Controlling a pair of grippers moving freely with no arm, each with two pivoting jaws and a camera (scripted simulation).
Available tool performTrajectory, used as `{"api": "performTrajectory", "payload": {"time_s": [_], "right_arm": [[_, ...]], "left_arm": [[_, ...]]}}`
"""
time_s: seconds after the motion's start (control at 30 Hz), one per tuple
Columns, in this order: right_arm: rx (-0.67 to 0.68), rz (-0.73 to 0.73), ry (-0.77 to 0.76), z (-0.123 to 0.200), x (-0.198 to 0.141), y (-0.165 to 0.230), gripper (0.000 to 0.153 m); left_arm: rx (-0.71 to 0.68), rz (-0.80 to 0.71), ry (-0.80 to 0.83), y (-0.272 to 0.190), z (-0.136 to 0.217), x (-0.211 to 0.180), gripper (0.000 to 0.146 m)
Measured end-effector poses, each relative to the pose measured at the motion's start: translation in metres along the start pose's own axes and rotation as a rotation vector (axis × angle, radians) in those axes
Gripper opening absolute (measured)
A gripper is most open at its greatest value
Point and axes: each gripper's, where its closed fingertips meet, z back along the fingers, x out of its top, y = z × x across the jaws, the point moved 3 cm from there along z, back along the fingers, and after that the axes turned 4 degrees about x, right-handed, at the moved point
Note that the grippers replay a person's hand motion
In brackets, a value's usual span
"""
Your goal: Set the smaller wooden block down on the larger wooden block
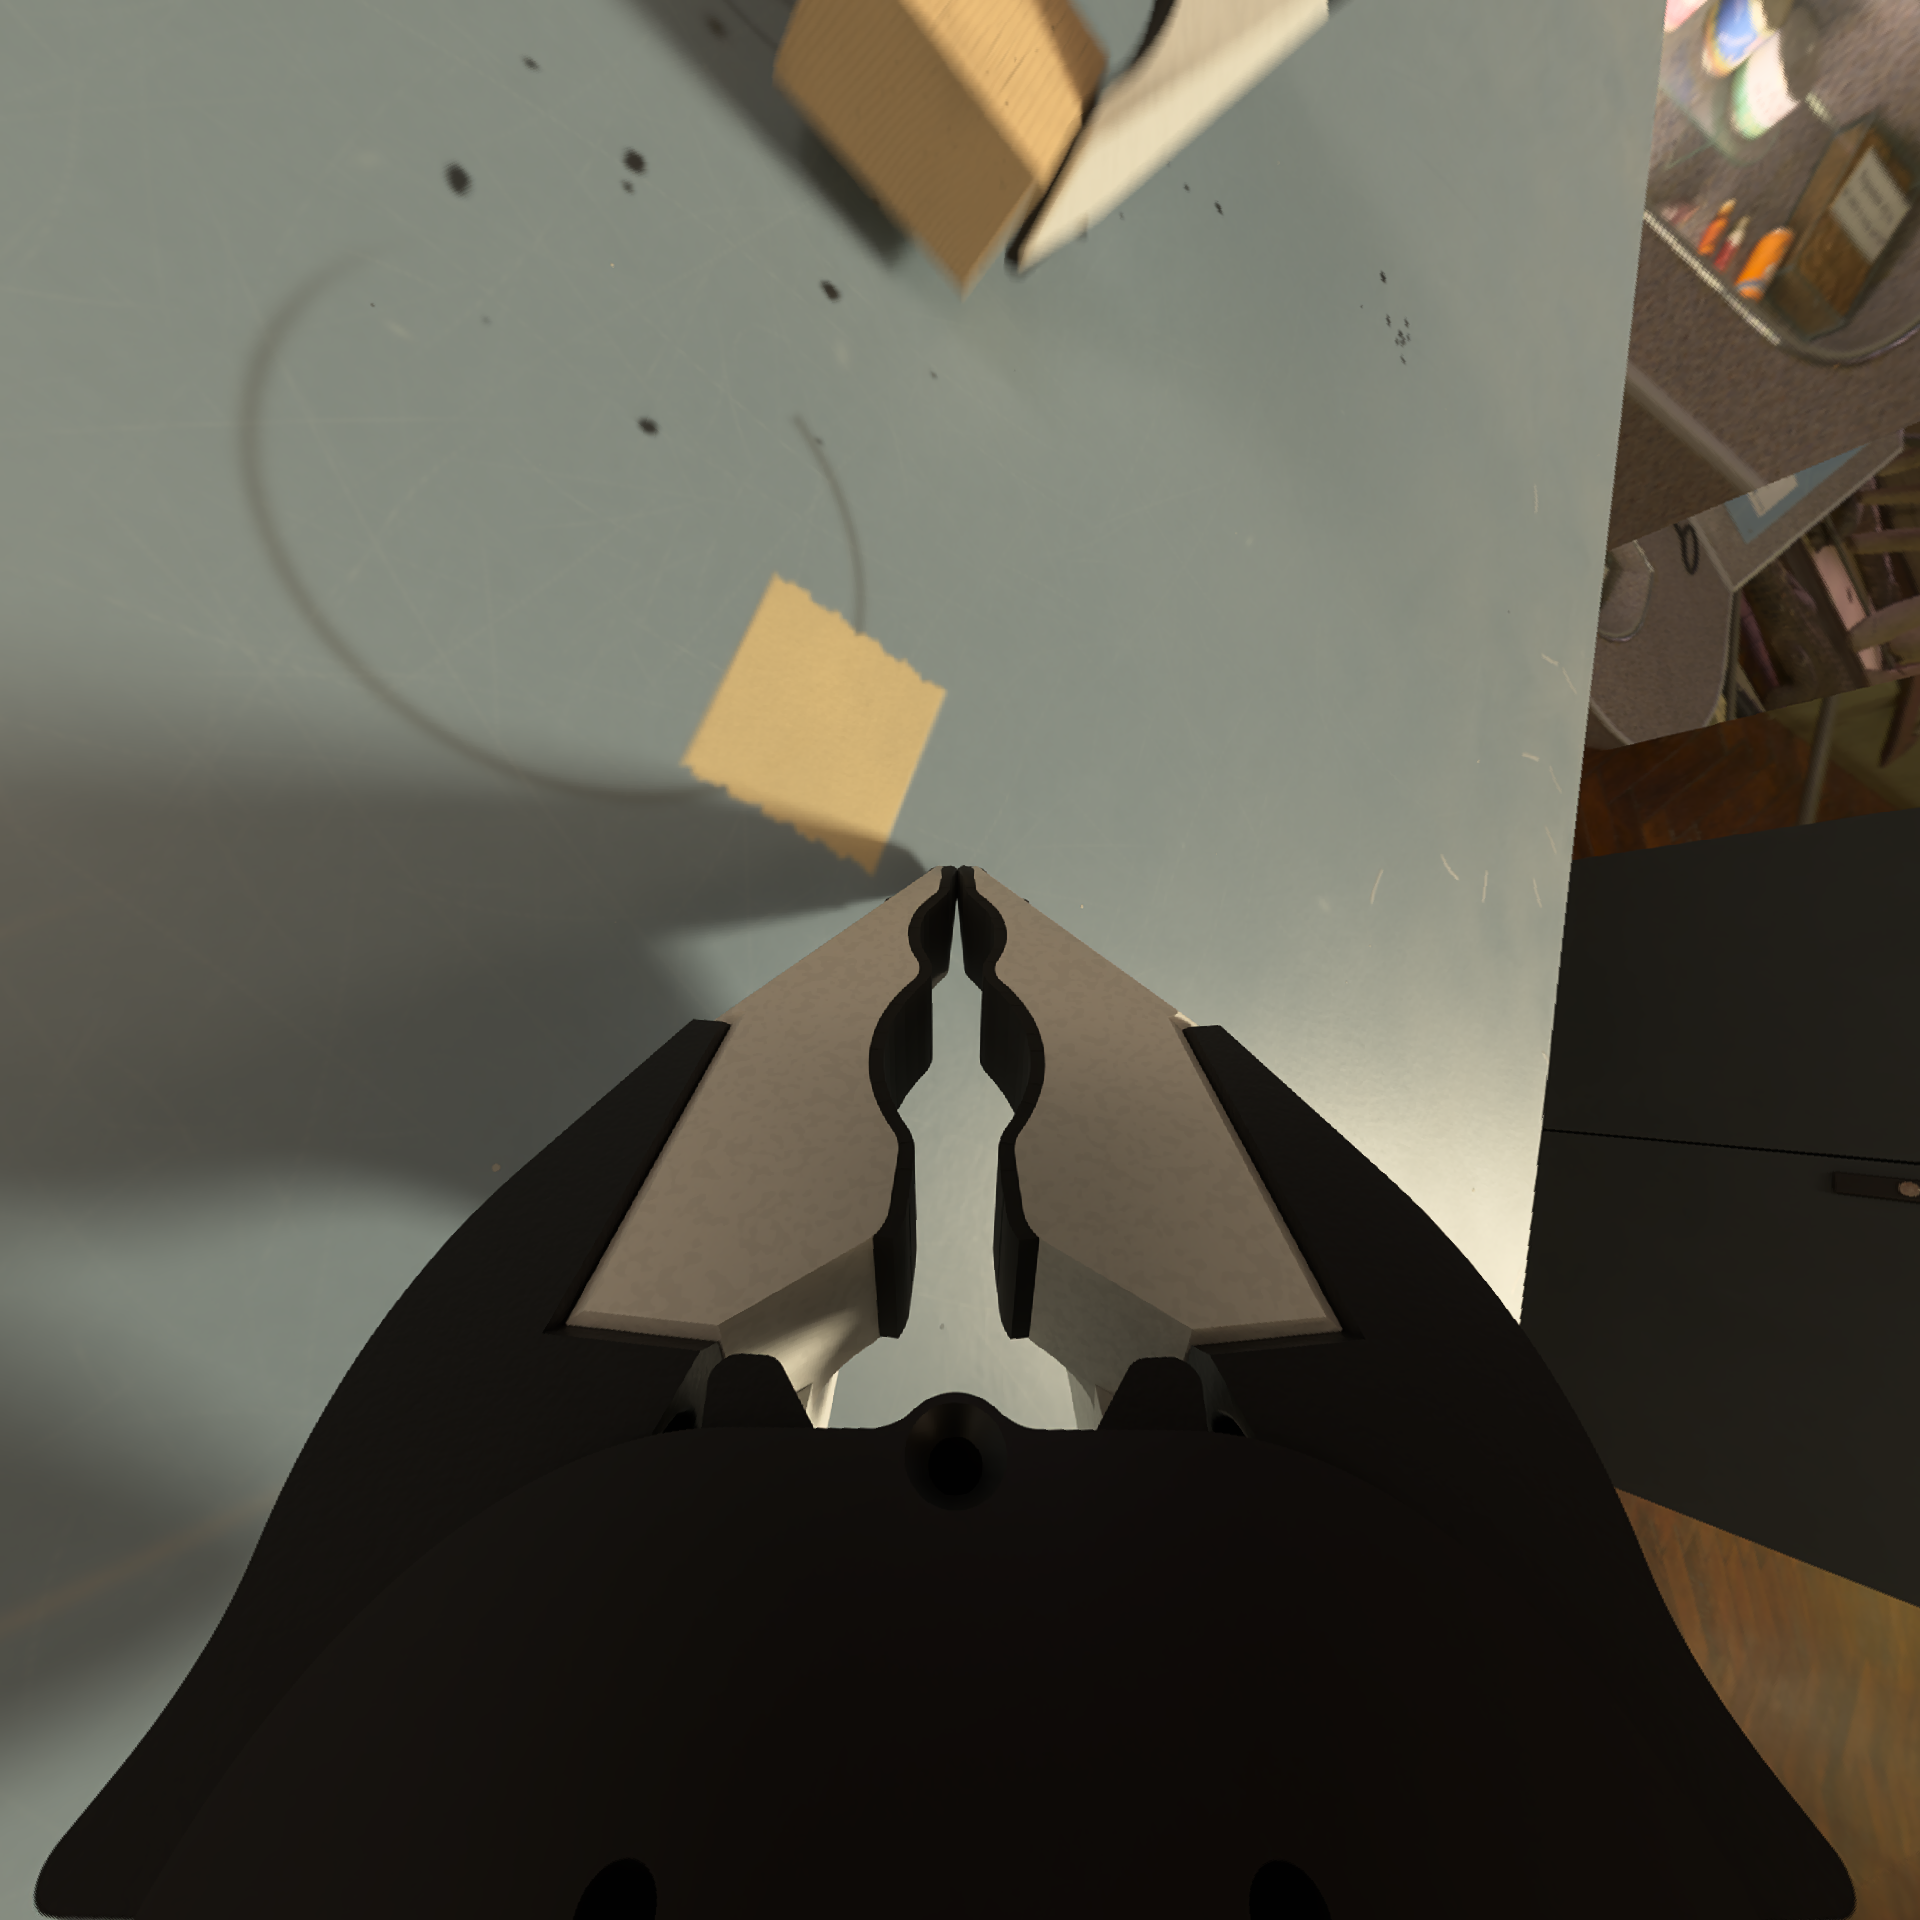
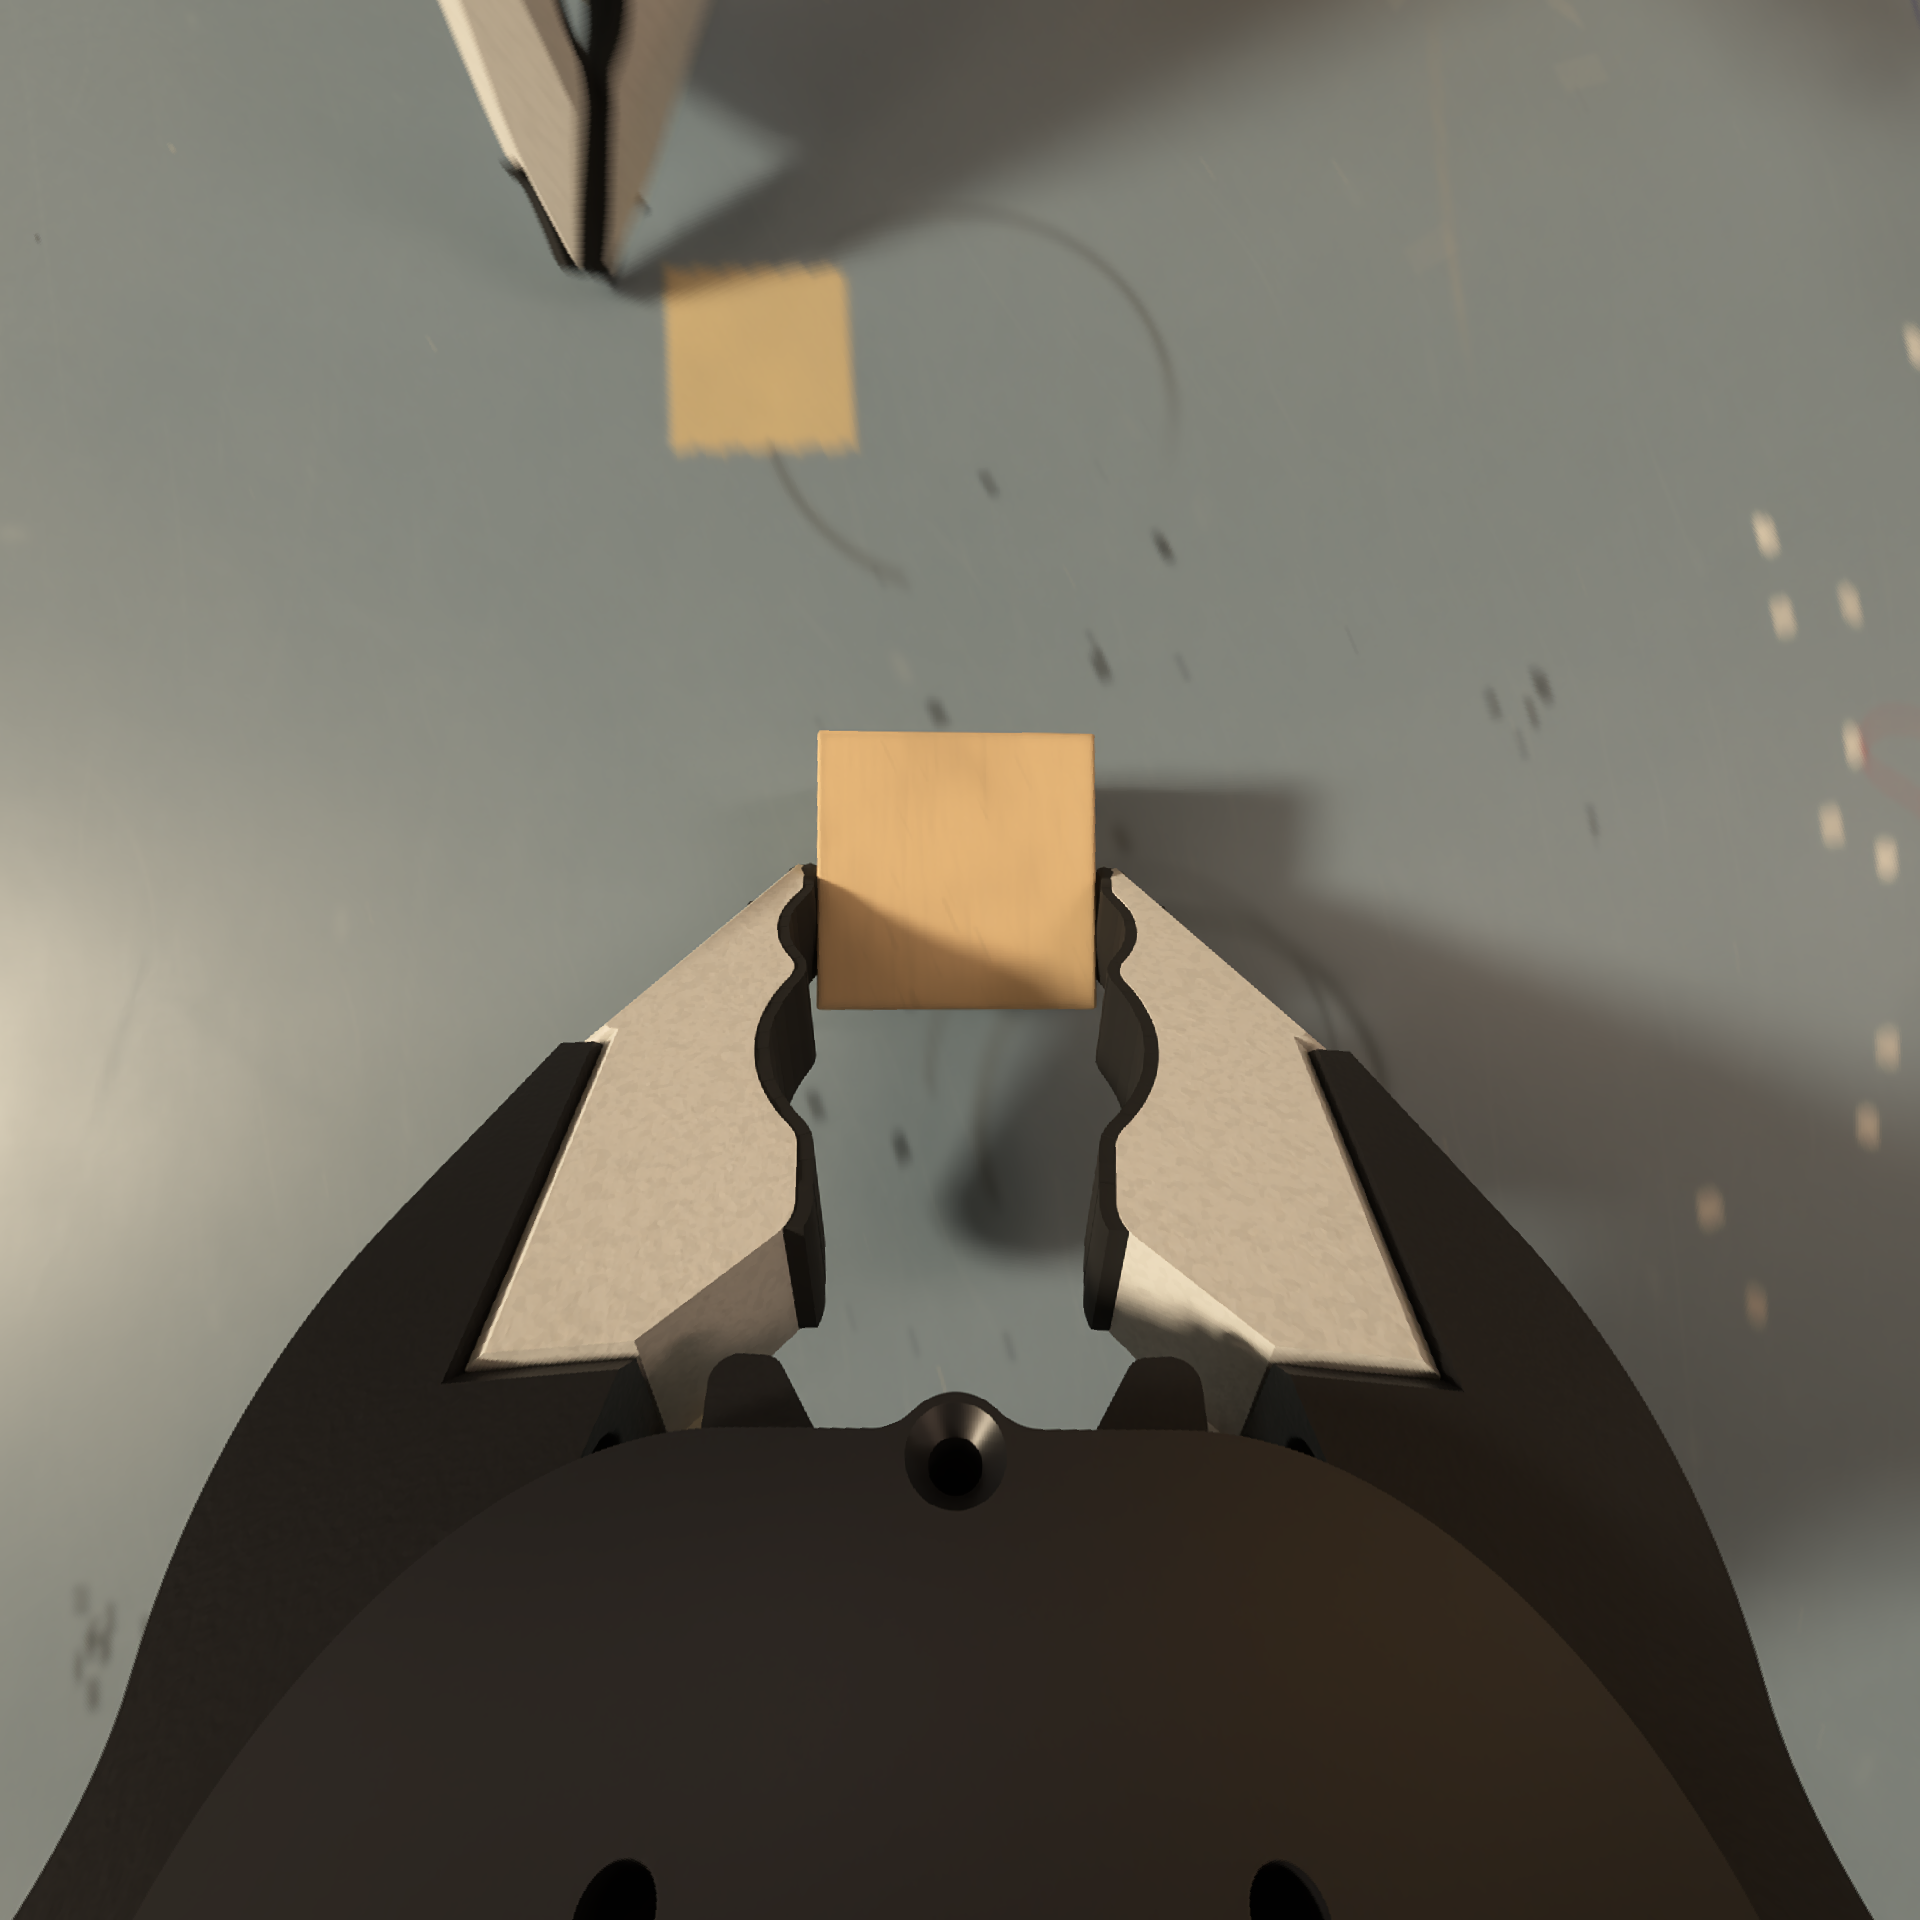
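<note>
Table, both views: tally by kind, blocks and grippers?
Wooden blocks: 2, the held block and the flat block lying on the table.
Grippers: 2, the right gripper clamped on the held block and the left gripper, shut and empty.
Total: 4.

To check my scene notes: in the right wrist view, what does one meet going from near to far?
Right gripper → wooden block held between its fingers → flat tan square → left gripper.
</note>
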Motion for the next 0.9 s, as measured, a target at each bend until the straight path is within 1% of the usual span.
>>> {"api": "performTrajectory", "payload": {"time_s": [0.03,0.1,0.2,0.23,0.27,0.33,0.37,0.4,0.43,0.5,0.53,0.57,0.6,0.7,0.73,0.83,0.9], "right_arm": [[-0.008,0.032,0.016,-0.012,0.015,0.007,0.053],[0.014,0.024,-0.006,-0.034,0.042,0.015,0.053],[0.088,0.142,-0.004,-0.056,0.070,0.030,0.053],[0.091,0.141,-0.001,-0.059,0.074,0.024,0.053],[0.070,0.102,-0.015,-0.061,0.076,0.010,0.053],[0.015,-0.026,-0.055,-0.061,0.075,-0.024,0.053],[0.023,-0.077,-0.074,-0.061,0.076,-0.034,0.053],[0.043,-0.089,-0.087,-0.064,0.080,-0.035,0.053],[0.070,-0.037,-0.094,-0.069,0.086,-0.026,0.053],[0.070,0.130,-0.079,-0.081,0.100,-0.005,0.053],[0.065,0.146,-0.066,-0.086,0.106,0.000,0.053],[0.065,0.120,-0.065,-0.089,0.110,-0.002,0.053],[0.042,0.072,-0.079,-0.092,0.113,-0.013,0.053],[-0.070,-0.112,-0.097,-0.085,0.103,-0.058,0.053],[-0.081,-0.135,-0.095,-0.079,0.097,-0.067,0.053],[-0.123,-0.129,-0.094,-0.057,0.068,-0.075,0.053],[-0.142,-0.169,-0.098,-0.036,0.042,-0.072,0.053]], "left_arm": [[-0.003,0.002,0.002,0.000,0.000,0.000,0.000],[0.003,-0.007,0.004,0.000,0.000,0.000,0.000],[0.011,-0.013,0.001,-0.001,0.000,-0.001,0.000],[0.004,-0.016,0.002,-0.002,0.000,-0.002,0.000],[-0.009,-0.017,0.002,-0.003,0.001,-0.003,0.000],[-0.028,-0.006,0.001,-0.003,0.001,-0.005,0.000],[-0.030,-0.006,0.004,-0.003,0.001,-0.005,0.000],[-0.030,-0.010,0.005,-0.003,0.001,-0.005,0.000],[-0.030,-0.014,0.006,-0.003,0.001,-0.005,0.000],[-0.034,-0.016,0.007,-0.003,0.001,-0.005,0.000],[-0.035,-0.018,0.009,-0.003,0.001,-0.005,0.000],[-0.036,-0.019,0.010,-0.003,0.001,-0.005,0.000],[-0.037,-0.020,0.012,-0.003,0.001,-0.005,0.000],[-0.037,-0.020,0.010,-0.004,0.001,-0.005,0.000],[-0.034,-0.023,0.008,-0.004,0.001,-0.005,0.000],[-0.026,-0.026,0.002,-0.004,0.001,-0.005,0.000],[-0.028,-0.026,0.003,-0.004,0.001,-0.005,0.000]]}}
